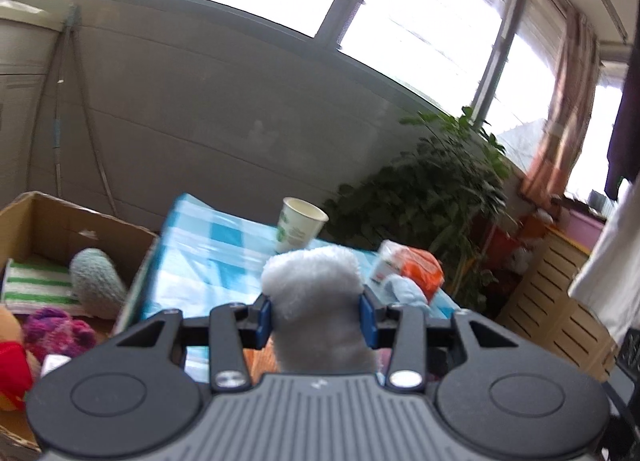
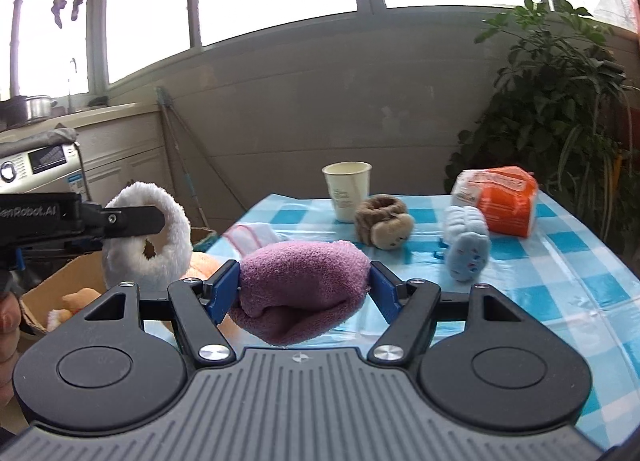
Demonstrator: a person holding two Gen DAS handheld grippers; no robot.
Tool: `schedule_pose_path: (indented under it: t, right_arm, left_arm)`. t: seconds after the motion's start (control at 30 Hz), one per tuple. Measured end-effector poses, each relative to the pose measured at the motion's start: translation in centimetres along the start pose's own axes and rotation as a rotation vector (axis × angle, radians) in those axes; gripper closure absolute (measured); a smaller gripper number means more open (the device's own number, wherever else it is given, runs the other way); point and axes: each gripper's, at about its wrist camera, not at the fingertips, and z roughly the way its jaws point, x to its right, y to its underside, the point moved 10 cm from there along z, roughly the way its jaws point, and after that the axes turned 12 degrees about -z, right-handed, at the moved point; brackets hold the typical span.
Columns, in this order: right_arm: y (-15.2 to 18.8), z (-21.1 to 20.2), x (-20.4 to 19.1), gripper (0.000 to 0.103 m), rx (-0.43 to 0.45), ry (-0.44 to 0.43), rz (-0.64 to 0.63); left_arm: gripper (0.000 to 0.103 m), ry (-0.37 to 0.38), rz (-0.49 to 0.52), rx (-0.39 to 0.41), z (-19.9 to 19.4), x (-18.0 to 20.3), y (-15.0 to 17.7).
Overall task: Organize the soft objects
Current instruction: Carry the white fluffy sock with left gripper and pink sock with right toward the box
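Note:
My left gripper (image 1: 316, 317) is shut on a white fluffy plush ring (image 1: 316, 293), held in the air beside the cardboard box (image 1: 60, 221). The right wrist view shows that same gripper (image 2: 158, 221) and ring (image 2: 168, 237) over the box (image 2: 52, 289). My right gripper (image 2: 304, 285) is shut on a purple fleece bundle (image 2: 304, 285) above the near edge of the blue checked table (image 2: 580, 261). On the table lie a brown plush roll (image 2: 382, 221), a light blue plush piece (image 2: 468, 245) and a pink-edged white cloth (image 2: 256, 237).
The box holds a grey knitted roll (image 1: 96, 281), a green striped cloth (image 1: 36, 281), a purple knit piece (image 1: 56, 329) and a red and orange toy (image 1: 12, 365). A paper cup (image 2: 348, 189), an orange packet (image 2: 500, 201) and a potted plant (image 2: 560, 101) stand at the back.

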Motion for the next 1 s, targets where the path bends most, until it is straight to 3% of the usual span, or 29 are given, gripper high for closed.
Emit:
schedule_pose_path:
  t: [0.3,0.57,1.0]
  right_arm:
    - [0.2,1.1,-2.9,0.016,-0.013,-0.022,-0.067]
    - [0.2,1.4,-2.6,0.016,-0.022,-0.011,-0.062]
    - [-1.0,1.7,-3.4,0.016,0.005,-0.032,-0.045]
  left_arm:
    - [0.062,-0.067,-0.063,-0.022,0.8,-3.6,-0.2]
    - [0.061,-0.066,-0.039,-0.057,2.0,-3.4,1.1]
    - [0.062,-0.105,-0.132,0.03,0.7,-6.4,-1.7]
